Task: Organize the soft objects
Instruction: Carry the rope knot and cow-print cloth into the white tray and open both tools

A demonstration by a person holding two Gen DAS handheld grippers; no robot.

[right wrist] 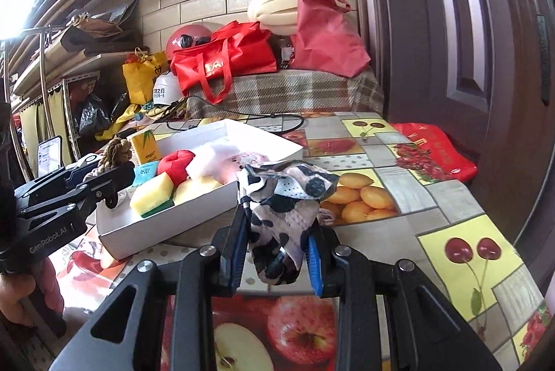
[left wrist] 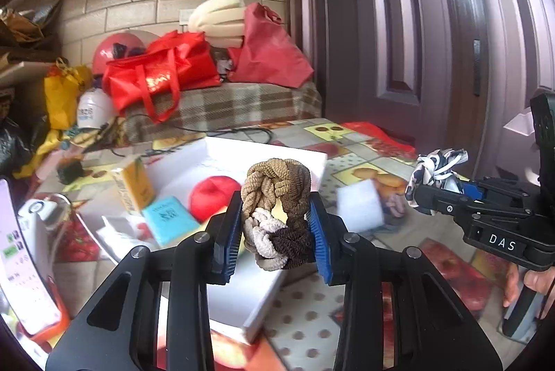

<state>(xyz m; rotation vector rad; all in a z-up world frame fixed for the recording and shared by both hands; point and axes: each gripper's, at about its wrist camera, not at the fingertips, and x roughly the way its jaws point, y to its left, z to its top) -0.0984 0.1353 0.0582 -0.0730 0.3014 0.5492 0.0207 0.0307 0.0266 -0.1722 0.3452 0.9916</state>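
Fruit-printed oilcloth (left wrist: 350,329) covers the table beneath a tiled wall and a dark door. From the left wrist view, the left gripper (left wrist: 275,229) is clenched on a braided scrunchie (left wrist: 275,211), a knotted ring of tan, cream and dark brown cord standing upright between the blue pads. It hangs over the near edge of the white tray (left wrist: 263,159), where a red plush ball (left wrist: 213,196) lies at about ten o'clock from it. At three o'clock the right gripper (left wrist: 433,187) carries a spotted cloth scrunchie (left wrist: 435,171).

From the right wrist view, that spotted scrunchie, crumpled white fabric with black blotches, is pinched between the pads and sits above the oilcloth just outside the tray, whose wall lies at ten o'clock. A yellow-green sponge (right wrist: 152,194) and a pale puff already rest inside. To do this well, I judge each piece should be carried fully past the tray wall and lowered before the pads part, since springy fabric can cling or bounce out.
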